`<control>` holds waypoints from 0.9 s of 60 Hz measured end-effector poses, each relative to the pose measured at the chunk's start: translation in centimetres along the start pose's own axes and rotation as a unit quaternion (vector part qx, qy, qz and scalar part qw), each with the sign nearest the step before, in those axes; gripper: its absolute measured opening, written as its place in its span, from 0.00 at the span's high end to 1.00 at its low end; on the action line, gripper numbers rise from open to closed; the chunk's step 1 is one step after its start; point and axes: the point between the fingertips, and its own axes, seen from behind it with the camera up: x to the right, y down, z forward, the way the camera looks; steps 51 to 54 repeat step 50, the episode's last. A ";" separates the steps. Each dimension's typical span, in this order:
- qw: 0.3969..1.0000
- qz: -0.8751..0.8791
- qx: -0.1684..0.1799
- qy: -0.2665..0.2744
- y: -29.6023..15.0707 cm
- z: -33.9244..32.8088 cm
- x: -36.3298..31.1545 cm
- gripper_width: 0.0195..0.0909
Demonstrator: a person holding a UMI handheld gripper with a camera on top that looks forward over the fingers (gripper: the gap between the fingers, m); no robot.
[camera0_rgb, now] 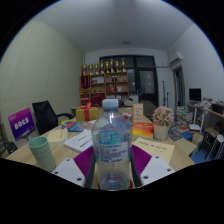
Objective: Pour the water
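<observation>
Gripper view: a clear plastic water bottle (112, 140) stands right in the middle, between the two fingers. It has a white cap on top and a blue label around its middle. The words on the label are too small to read.

The gripper (112, 168) has a magenta pad (84, 163) on each finger, one at each side of the bottle's lower part. The pads sit close against the bottle. I cannot tell if they press on it or if there is a small gap.

The bottle is over a light wooden table (170, 155). A pale green cup (42, 152) stands on the table to the left of the bottle, a bit apart from it. White papers (70, 170) lie by the left finger, and an open book (80, 140) lies just past them.

Further left is a purple sign (21, 123) with white writing too small to read, and a black chair (44, 116) next to it. Beyond the bottle, at the back of the room, is a shelf (104, 82) with many bottles on it. On the right side of the table is a potted plant (162, 120) with pink on it.
</observation>
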 end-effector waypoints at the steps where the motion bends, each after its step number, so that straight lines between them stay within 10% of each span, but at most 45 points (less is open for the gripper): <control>1: 1.000 -0.001 -0.003 -0.001 0.0 0.1 0.0 0.43; 11: 0.996 0.007 -0.088 -0.003 1.8 -1.7 0.1 0.11; 54: 0.986 0.024 -0.112 0.120 -7.5 -33.9 -14.7 0.12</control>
